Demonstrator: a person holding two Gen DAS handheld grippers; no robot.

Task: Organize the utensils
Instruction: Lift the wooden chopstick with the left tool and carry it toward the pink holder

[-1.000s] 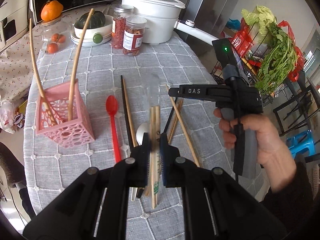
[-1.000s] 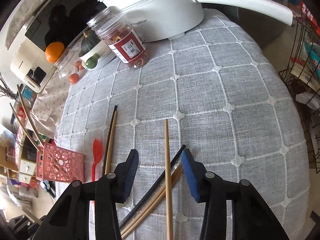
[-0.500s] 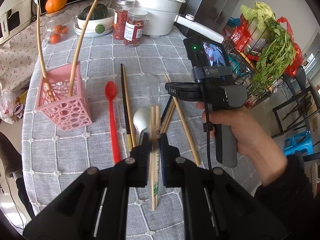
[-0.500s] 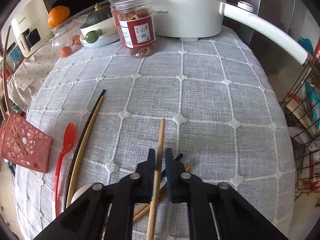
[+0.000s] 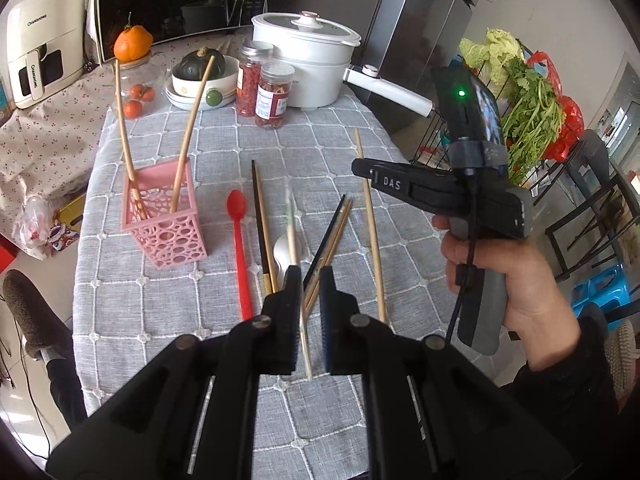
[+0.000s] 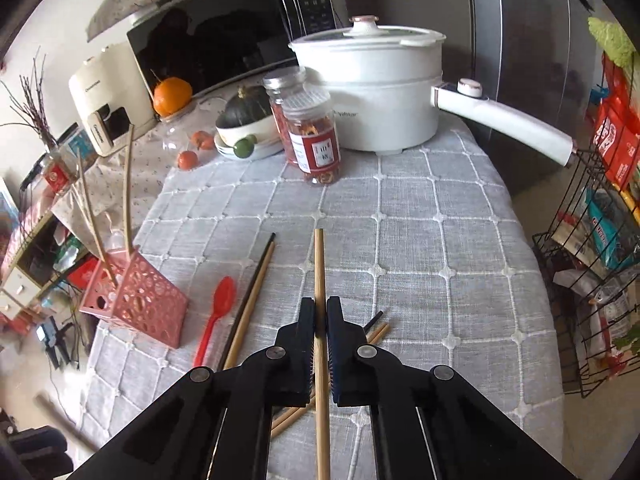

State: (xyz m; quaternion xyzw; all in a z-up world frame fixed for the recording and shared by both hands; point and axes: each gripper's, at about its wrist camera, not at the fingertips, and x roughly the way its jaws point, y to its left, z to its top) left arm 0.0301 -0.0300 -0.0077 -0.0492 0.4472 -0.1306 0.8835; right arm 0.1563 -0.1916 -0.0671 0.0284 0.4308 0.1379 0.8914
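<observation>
Right wrist view: right gripper (image 6: pixel 320 312) clamped on a wooden chopstick (image 6: pixel 319 264) above the grey tablecloth (image 6: pixel 440 264).
Left gripper (image 5: pixel 307 284): clenched on a blurred chopstick pair (image 5: pixel 291 228).
Pink basket (image 5: pixel 162 216): left, holding two sticks.

Loose chopsticks (image 5: pixel 264 220) and a red spoon (image 5: pixel 239 236) lie beside the upright pink basket (image 5: pixel 166 220).

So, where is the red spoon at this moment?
In the left wrist view the red spoon lies flat on the grey tablecloth, left of centre, between the pink basket and the dark chopstick pair.
</observation>
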